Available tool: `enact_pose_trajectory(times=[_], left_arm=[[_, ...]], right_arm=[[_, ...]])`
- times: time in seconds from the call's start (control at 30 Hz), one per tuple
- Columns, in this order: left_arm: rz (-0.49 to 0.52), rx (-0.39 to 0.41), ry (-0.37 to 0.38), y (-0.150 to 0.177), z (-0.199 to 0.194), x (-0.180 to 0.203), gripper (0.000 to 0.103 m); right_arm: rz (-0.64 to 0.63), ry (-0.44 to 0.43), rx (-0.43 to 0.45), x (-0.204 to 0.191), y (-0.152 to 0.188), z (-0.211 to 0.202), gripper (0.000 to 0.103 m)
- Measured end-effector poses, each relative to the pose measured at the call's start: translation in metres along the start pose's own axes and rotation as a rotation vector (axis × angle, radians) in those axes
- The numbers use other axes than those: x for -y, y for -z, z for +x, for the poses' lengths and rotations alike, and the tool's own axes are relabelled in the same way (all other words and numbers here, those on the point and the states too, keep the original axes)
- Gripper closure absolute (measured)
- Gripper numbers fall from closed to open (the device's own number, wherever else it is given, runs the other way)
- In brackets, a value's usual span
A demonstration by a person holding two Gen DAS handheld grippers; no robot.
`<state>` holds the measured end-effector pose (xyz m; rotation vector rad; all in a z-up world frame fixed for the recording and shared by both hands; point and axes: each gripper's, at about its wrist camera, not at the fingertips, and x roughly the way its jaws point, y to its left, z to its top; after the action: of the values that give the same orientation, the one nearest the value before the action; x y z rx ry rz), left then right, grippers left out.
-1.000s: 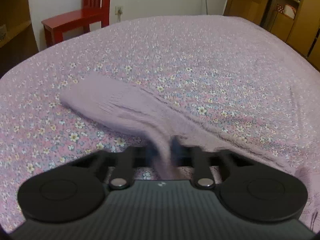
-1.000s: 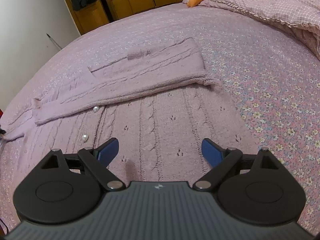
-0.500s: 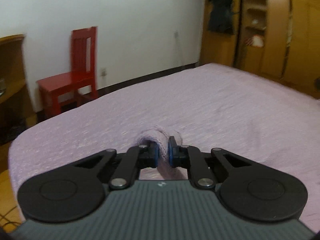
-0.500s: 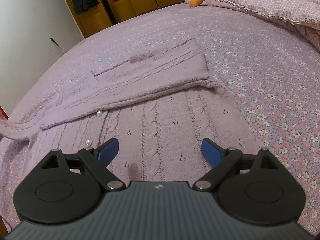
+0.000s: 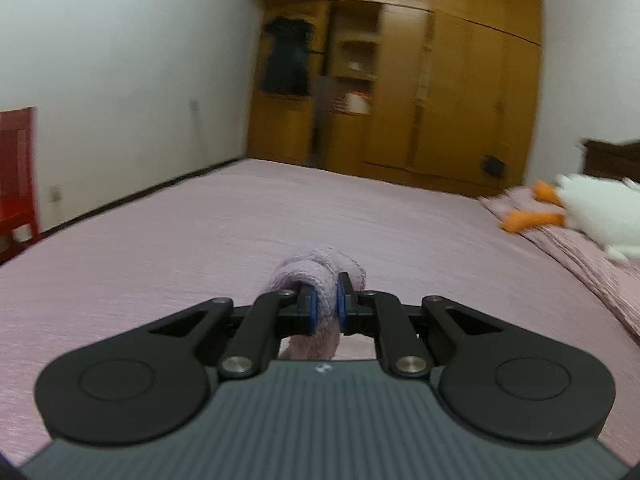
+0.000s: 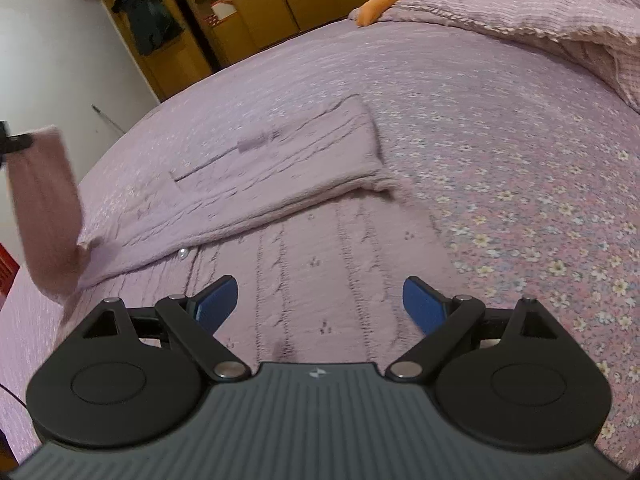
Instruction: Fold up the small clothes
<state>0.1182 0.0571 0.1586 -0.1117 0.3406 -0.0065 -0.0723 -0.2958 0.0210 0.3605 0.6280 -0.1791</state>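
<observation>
Left hand-held gripper [image 5: 324, 303] was clamped tight on the cuff end of the sleeve [image 5: 316, 276], with the lilac knit bunched up and poking out between the blue pads [image 5: 310, 308], lifted well up off the bed [image 5: 200, 248]. From the other camera you could see that same sleeve [image 6: 44, 212] hanging down at the far left, running back to the cardigan [image 6: 320, 248], which lay flat on the flowery purple bedspread with one side already folded over across the top. Right hand-held gripper [image 6: 320, 304] was just hovering low over the front panel of the cardigan, fingers spread wide, nothing in them. A pearl button [image 6: 182, 253] showed just under the folded edge. Further out, a white stuffed goose with orange feet [image 5: 592, 216] sat on a checked quilt [image 6: 540, 12] near the head of the bed, wooden wardrobes [image 5: 440, 92] lined the back wall with a dark garment [image 5: 286, 58] hanging there, and a red chair [image 5: 16, 168] stood off by the white wall. Left view was pretty blurry, btw.
</observation>
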Motion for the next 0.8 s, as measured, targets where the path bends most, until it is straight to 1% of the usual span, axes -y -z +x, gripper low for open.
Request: enact_pose_trajectory(times=[0.13,0.27,0.37,0.43,0.5,0.57,0.63,0.67,0.73,0.8], left_arm=[[0.065,-0.073,0.088,0.031,0.02,0.055,0.091],[0.139,-0.172,0.14,0.074,0.042,0.1,0.091],[0.16,-0.243,0.137,0.103,0.057,0.118,0.091],[0.175,-0.294,0.16,0.12,0.065,0.123,0.09],[0.189,-0.335,0.186,0.127,0.07,0.124,0.089],[0.197,-0.375,0.213,0.135,0.069,0.127,0.085],[0.193,-0.405,0.25,0.138,0.064,0.125,0.071],[0.193,-0.413,0.266,0.139,0.06,0.121,0.067],[0.205,-0.416,0.278,0.139,0.052,0.117,0.054],[0.221,-0.413,0.271,0.137,0.041,0.107,0.052]], right_arm=[[0.025,-0.005,0.007,0.006,0.0,-0.004,0.009],[0.034,-0.009,0.01,0.01,0.0,-0.005,0.009],[0.055,-0.013,0.013,0.014,0.002,-0.005,0.009],[0.053,-0.014,0.013,0.015,0.003,-0.006,0.009],[0.047,-0.011,0.013,0.016,0.003,-0.006,0.009],[0.056,-0.013,0.013,0.016,0.003,-0.006,0.009],[0.072,-0.019,0.01,0.016,0.001,-0.005,0.009],[0.074,-0.025,0.008,0.015,-0.001,-0.005,0.009],[0.071,-0.047,0.006,0.01,-0.006,-0.005,0.009],[0.05,-0.069,0.009,0.001,-0.012,-0.003,0.009]])
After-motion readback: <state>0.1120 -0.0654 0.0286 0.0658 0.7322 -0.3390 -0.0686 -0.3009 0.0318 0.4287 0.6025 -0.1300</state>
